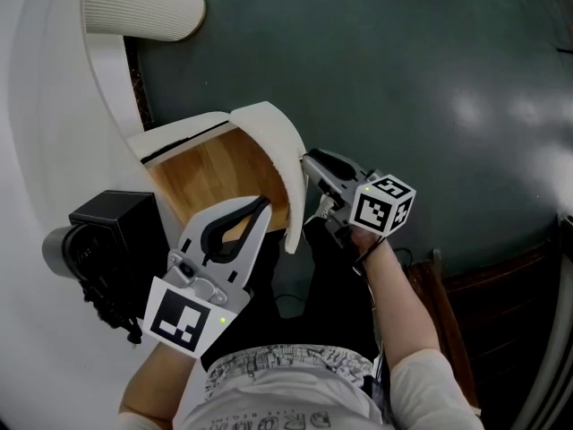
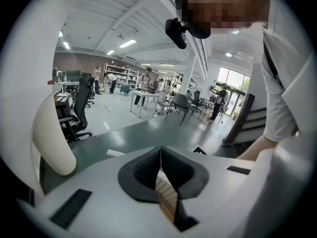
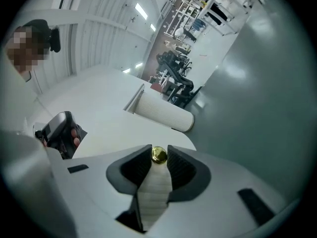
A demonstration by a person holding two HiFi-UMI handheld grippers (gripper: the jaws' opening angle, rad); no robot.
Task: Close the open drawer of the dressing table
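The dressing table's drawer [image 1: 210, 173] stands pulled out, its wooden bottom showing behind a curved white ribbed front [image 1: 279, 146]. My right gripper [image 1: 307, 161] is at the outer face of that front. In the right gripper view its pads sit on either side of the small brass knob [image 3: 159, 155], touching it: right gripper [image 3: 159, 152] shut on the knob. My left gripper [image 1: 262, 202] hovers over the drawer's near end. Its fingertips meet, so the left gripper [image 2: 159, 150] is shut with nothing in it. The knob is hidden in the head view.
The white curved table top [image 1: 54, 150] runs along the left, with a black camera-like device [image 1: 103, 240] on it. A white ribbed cylinder [image 1: 139, 7] lies at the far end. Dark green floor [image 1: 403, 61] spreads to the right; a dark wooden piece [image 1: 483, 285] stands at lower right.
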